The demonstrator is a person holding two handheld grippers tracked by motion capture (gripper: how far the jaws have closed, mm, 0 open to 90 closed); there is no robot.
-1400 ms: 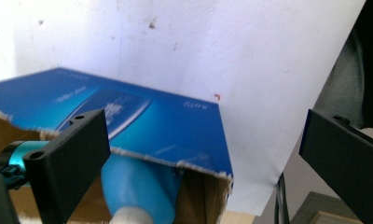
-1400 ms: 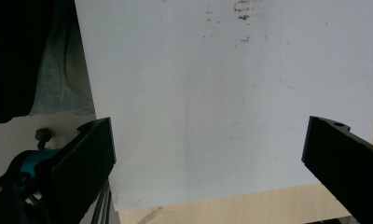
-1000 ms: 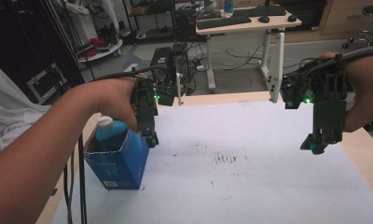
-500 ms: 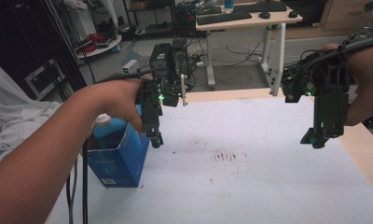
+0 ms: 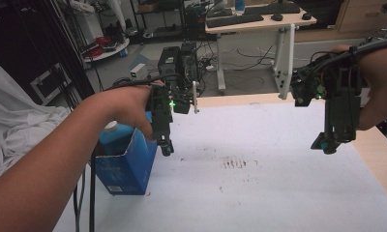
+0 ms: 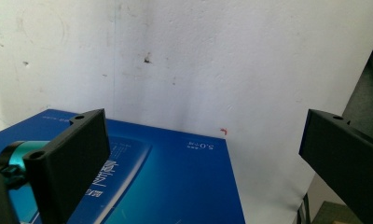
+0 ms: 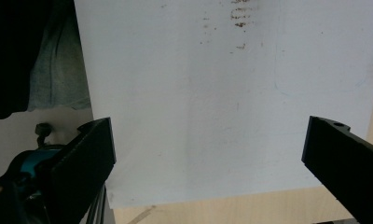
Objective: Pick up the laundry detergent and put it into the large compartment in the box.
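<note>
Your blue box stood upright at the left edge of the white sheet, its top open, with a blue bottle, white-capped, rising out of it. White print marked one face.

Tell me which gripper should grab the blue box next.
Left. The left gripper hangs open right beside the blue box, whose face lies under its jaws in the left gripper view. The right gripper is open too, but far across the white sheet, near its other edge.
</note>
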